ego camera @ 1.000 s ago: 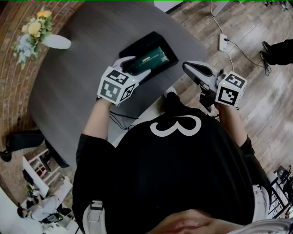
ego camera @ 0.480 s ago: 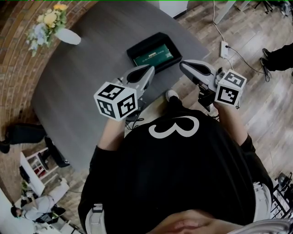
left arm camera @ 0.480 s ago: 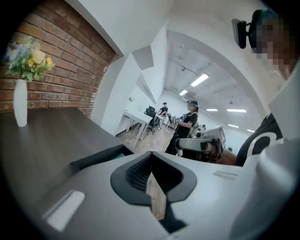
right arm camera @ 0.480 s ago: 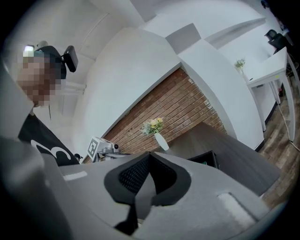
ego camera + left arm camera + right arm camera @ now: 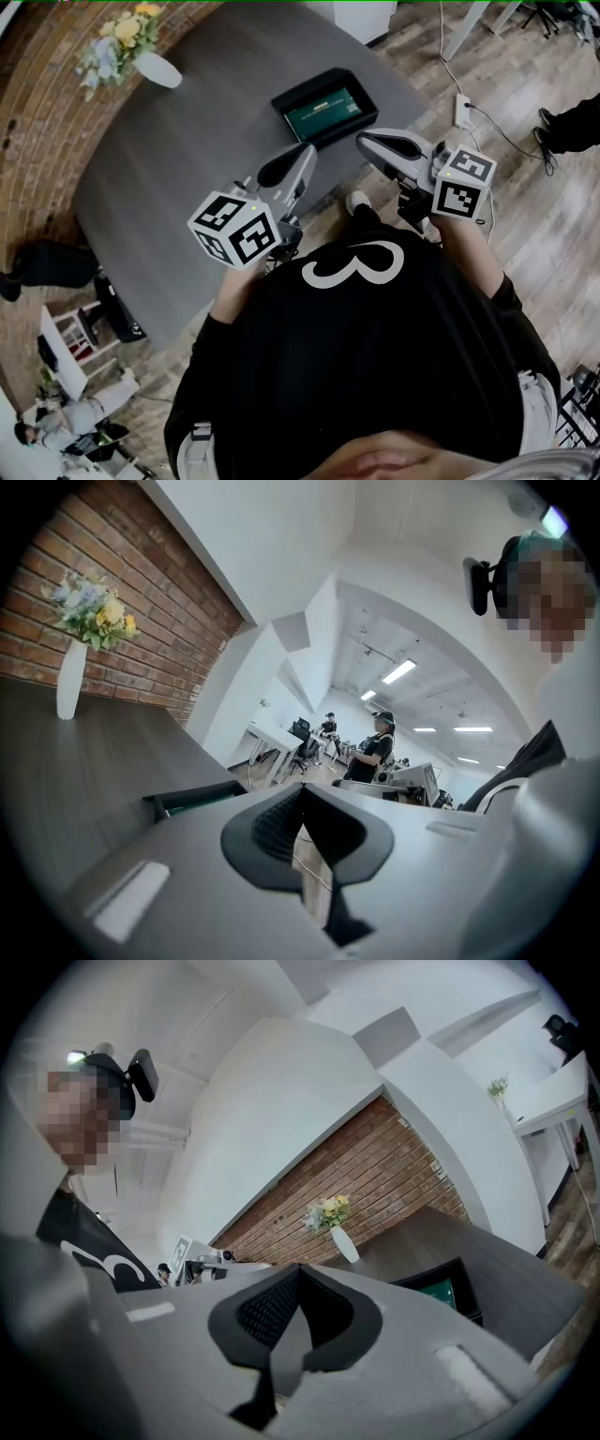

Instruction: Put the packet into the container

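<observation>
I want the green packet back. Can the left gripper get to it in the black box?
Probably yes. The green packet lies uncovered in the open black box, and nothing stands between it and the left gripper. Its jaws are shut, so they must open first.

A red brick wall (image 5: 141,621) runs behind the dark grey table (image 5: 169,187); pale wood floor (image 5: 553,216) lies beyond, with strip lights (image 5: 398,671) overhead.
</observation>
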`<action>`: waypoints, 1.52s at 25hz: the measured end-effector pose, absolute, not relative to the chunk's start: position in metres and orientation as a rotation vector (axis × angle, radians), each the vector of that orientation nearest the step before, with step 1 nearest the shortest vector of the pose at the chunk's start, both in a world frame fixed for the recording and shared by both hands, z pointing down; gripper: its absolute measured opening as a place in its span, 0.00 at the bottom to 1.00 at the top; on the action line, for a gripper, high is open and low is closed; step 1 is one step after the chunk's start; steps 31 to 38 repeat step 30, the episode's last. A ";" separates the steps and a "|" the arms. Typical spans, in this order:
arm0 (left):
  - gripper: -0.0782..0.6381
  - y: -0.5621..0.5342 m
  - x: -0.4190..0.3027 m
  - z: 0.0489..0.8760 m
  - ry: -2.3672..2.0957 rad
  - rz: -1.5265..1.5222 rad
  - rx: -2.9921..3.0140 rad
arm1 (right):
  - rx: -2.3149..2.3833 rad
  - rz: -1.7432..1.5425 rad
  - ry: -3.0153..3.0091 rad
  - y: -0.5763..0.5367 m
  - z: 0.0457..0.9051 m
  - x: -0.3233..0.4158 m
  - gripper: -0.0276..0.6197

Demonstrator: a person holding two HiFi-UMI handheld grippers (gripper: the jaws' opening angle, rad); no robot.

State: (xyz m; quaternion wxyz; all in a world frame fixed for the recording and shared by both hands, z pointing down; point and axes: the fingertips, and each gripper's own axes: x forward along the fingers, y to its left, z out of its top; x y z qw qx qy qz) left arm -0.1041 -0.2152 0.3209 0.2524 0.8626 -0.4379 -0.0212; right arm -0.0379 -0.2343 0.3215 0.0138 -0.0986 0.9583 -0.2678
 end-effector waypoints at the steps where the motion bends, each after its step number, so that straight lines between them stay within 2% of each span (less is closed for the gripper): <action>1: 0.12 -0.213 -0.104 0.320 -1.191 -0.063 2.347 | -0.309 -0.828 2.985 -0.231 0.321 -0.039 0.05; 38: 0.12 -0.171 -0.097 0.322 -1.151 -0.020 2.443 | -0.334 -0.800 3.004 -0.188 0.330 -0.044 0.05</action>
